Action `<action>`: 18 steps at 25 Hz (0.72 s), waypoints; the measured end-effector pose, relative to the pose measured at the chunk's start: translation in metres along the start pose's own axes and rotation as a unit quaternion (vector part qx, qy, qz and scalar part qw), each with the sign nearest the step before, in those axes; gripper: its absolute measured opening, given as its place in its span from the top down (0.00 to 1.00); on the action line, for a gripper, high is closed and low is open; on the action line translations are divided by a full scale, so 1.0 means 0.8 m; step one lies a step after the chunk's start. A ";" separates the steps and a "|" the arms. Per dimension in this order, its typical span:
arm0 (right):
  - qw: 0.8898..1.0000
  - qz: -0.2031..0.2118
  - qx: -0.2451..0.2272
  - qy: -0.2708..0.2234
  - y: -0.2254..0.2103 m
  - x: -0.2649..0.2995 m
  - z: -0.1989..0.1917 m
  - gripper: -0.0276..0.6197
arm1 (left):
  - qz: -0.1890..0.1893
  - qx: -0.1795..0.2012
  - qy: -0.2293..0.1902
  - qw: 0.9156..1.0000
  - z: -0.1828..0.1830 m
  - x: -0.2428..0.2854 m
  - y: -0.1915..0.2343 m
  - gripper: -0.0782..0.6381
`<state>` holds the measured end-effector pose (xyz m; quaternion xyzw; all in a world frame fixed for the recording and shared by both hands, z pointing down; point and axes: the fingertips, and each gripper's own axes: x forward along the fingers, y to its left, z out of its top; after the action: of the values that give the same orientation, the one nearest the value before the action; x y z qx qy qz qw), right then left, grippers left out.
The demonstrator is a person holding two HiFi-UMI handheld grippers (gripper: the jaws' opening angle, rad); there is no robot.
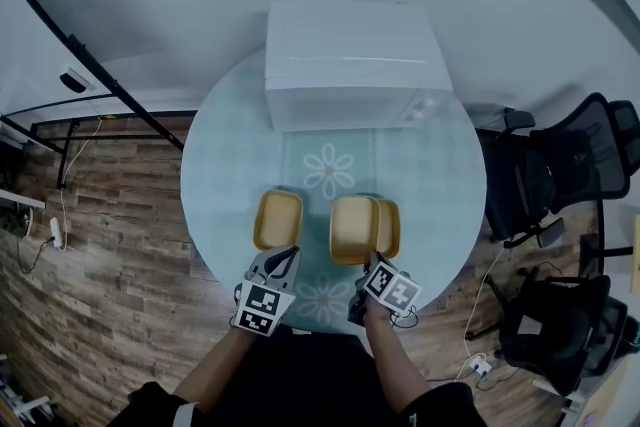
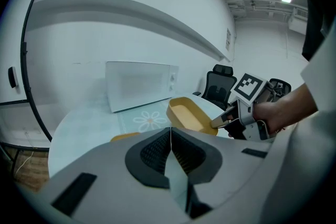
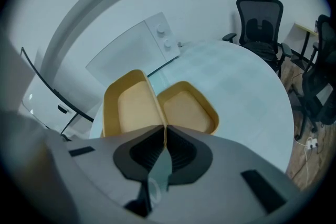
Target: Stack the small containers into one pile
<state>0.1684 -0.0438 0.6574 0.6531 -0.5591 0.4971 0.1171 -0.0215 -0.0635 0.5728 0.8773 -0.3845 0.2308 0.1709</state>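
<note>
Three shallow yellow plastic containers with rounded corners on a round pale-blue glass table (image 1: pixel 440 177), in front of a white microwave oven (image 1: pixel 350 65). The right gripper (image 1: pixel 368 261) has its jaws closed on the near rim of the middle container (image 1: pixel 352 227), which it holds tilted and clear of the table top; the right gripper view shows the rim pinched where the two jaws meet, with the container's open face turned toward the camera. The second container (image 1: pixel 391 227) rests flat on the table just to the right of the held one and is partly covered by it in the head view. The third container (image 1: pixel 278 218) lies apart to the left, directly ahead of the left gripper (image 1: pixel 284 258), whose jaws are pressed together with nothing between them. All three containers have their long axis running away from the person, so little turning should be needed before nesting. The resting container on the right is the nearer target: the held container would probably have to shift a little rightward, level out and descend into it. The third container is nearer to the idle left gripper.
</note>
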 end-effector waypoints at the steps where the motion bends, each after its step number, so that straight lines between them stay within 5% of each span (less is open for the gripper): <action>1: 1.000 -0.004 0.001 -0.001 -0.005 -0.001 0.004 0.90 | -0.001 0.000 0.000 1.000 0.001 0.001 -0.001 0.87; 18: 0.997 -0.066 0.000 0.027 -0.090 -0.002 0.038 0.90 | -0.009 -0.013 0.011 1.000 -0.012 0.011 -0.015 0.87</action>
<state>0.2455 -0.0395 0.6710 0.6747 -0.5116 0.5057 0.1651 -0.0098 -0.0562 0.5841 0.8758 -0.3778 0.2340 0.1884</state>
